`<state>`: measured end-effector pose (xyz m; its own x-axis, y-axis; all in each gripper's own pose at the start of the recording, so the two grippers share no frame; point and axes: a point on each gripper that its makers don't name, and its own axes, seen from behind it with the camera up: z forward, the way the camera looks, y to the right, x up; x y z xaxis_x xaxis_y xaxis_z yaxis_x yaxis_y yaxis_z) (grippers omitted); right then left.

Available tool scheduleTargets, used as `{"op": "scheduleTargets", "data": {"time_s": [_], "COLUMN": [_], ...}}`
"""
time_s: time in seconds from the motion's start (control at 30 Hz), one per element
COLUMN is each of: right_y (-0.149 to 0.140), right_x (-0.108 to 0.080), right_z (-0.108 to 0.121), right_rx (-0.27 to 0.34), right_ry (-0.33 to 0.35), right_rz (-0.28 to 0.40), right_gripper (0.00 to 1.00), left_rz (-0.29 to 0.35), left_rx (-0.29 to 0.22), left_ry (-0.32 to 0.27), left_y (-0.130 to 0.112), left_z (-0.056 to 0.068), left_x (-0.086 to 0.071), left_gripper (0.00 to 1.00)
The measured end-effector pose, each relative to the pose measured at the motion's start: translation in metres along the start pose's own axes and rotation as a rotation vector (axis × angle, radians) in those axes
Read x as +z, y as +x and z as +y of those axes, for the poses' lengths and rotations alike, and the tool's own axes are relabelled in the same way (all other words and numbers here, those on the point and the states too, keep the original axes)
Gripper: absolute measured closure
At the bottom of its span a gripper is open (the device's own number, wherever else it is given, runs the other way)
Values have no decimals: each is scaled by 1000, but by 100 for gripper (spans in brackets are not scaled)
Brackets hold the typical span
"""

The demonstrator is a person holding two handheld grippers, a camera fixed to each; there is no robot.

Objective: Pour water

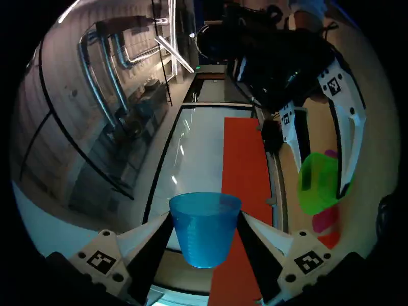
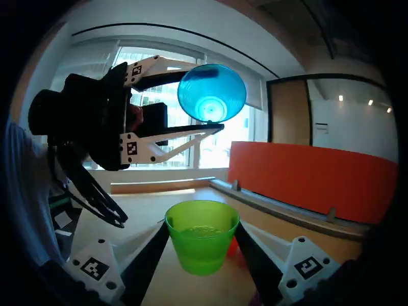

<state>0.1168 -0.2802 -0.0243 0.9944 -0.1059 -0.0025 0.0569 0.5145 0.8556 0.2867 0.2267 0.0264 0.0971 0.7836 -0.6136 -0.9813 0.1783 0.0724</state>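
Left gripper view: our left gripper point(image 1: 205, 217) clamps a translucent blue plastic cup point(image 1: 205, 234), tipped sideways. Right gripper view: our right gripper point(image 2: 202, 225) clamps an upright translucent green plastic cup point(image 2: 202, 247) below it.

Blue cup point(image 1: 205, 229): translucent plastic, tapered, pinched at its sides between both fingers of left gripper point(image 1: 205, 217), rim past the fingertips. In right gripper view it lies tipped on its side, mouth turned toward right gripper point(image 2: 202, 227), ahead of and above it; contents can't be told

Green cup point(image 2: 202, 242): translucent plastic, tapered, upright, pinched between both fingers of right gripper, a liquid surface showing below the rim. From left gripper it sits ahead and off to the right, apart from blue cup, not touching
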Motion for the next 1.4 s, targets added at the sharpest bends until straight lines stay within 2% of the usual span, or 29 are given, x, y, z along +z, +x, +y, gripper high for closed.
{"op": "scheduleTargets", "data": {"time_s": [0.2, 0.4, 0.77, 1.13, 1.4], "right_y": [0, 2, 7, 11, 15], "right_x": [0, -1, -7, -10, -13], "right_z": [0, -1, -1, -2, -1], "right_rx": [-2, -6, -6, -8, -7], "right_ry": [-2, -4, -11, -15, -20], "right_rz": [2, 5, 15, 25, 33], "right_gripper": [10, 10, 10, 10, 10], "left_rz": [-26, -48, -73, -77, -58], "left_rx": [-196, -418, -809, -1109, -1278], "left_ry": [-9, -17, -46, -56, -73], "left_y": [-10, -24, -37, -48, -48], "left_z": [5, 10, 10, 6, 5], "left_x": [0, -1, -2, -8, -9], "left_gripper": [16, 16, 15, 15, 14]}}
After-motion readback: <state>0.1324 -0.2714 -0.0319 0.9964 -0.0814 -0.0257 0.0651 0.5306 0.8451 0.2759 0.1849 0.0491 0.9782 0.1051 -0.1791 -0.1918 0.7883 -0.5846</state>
